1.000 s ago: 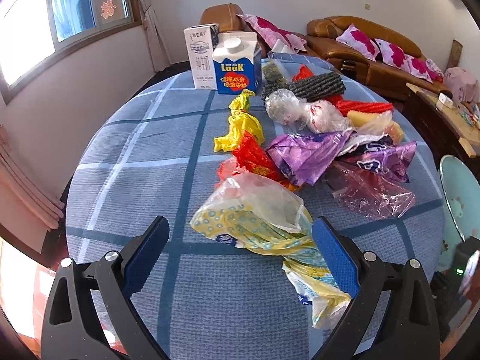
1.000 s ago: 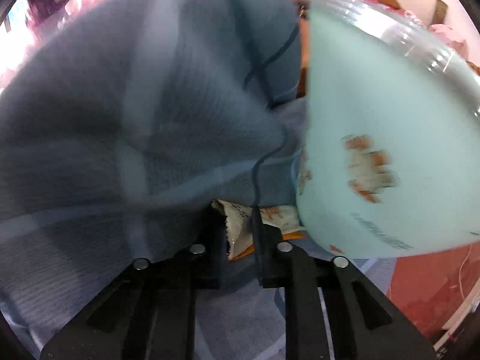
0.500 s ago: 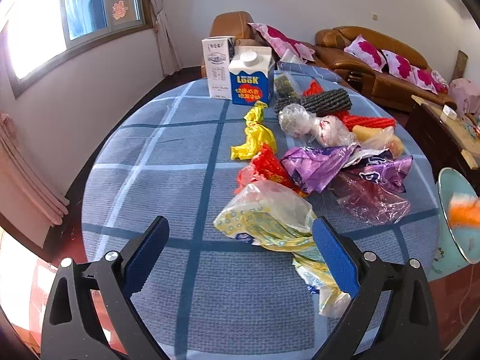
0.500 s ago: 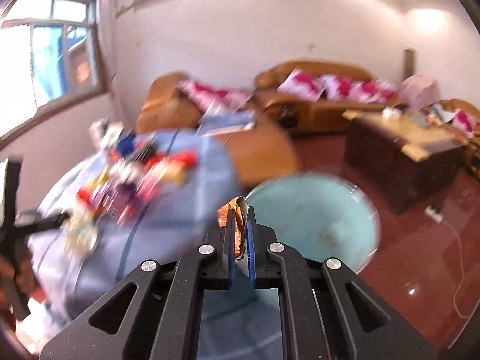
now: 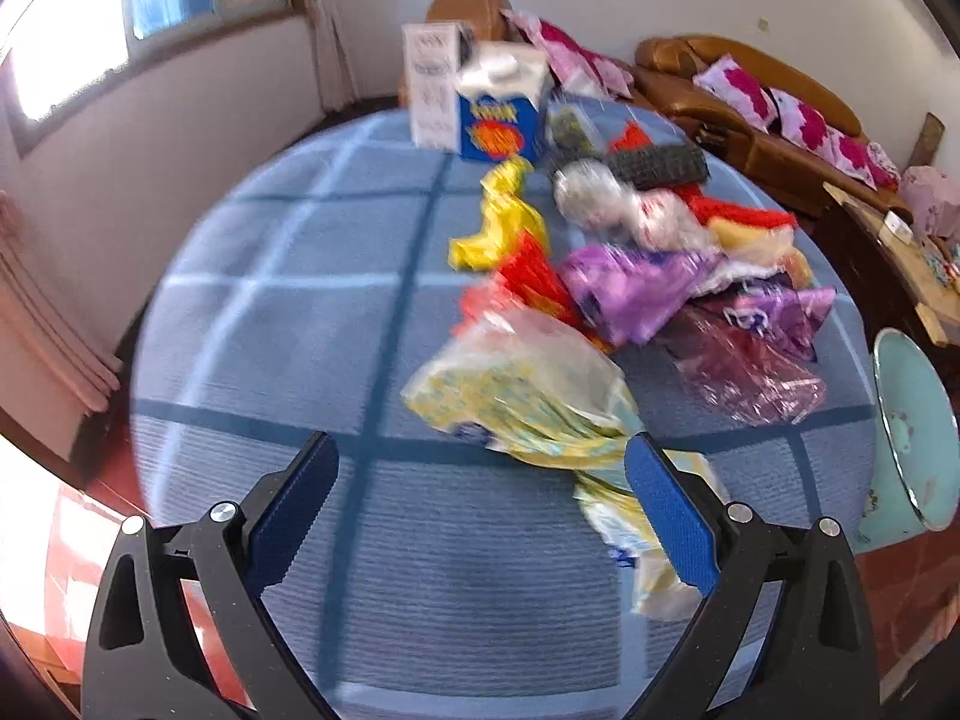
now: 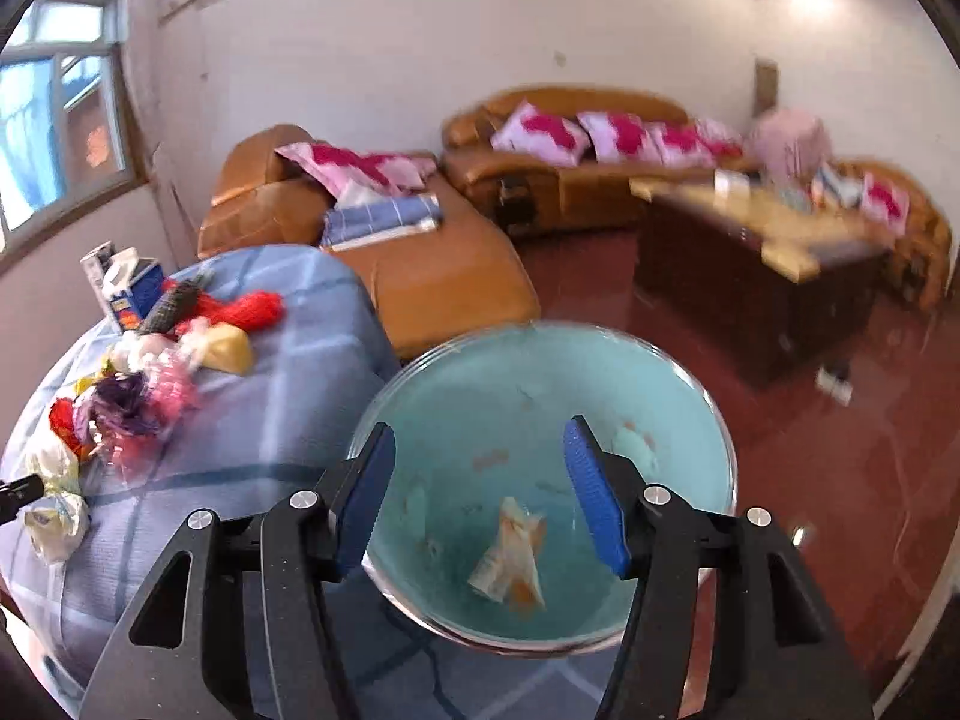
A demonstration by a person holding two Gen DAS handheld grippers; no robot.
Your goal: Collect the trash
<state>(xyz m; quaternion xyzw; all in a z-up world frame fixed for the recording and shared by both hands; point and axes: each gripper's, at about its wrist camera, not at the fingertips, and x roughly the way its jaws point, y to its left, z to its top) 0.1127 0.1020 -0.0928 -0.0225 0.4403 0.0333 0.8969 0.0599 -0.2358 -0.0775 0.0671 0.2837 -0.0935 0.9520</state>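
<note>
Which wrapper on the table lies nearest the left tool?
The yellow-patterned clear bag, lying just ahead of the open left tool, its tail trailing past one finger. The red, purple and yellow wrappers lie farther back.

My table's cloth (image 5: 372,540) looks ribbed and matt. The wrappers (image 5: 636,288) are crinkled, glossy plastic film. The bin (image 6: 690,396) is smooth plastic, the floor (image 6: 810,450) polished, the sofa (image 6: 432,276) shiny leather.
</note>
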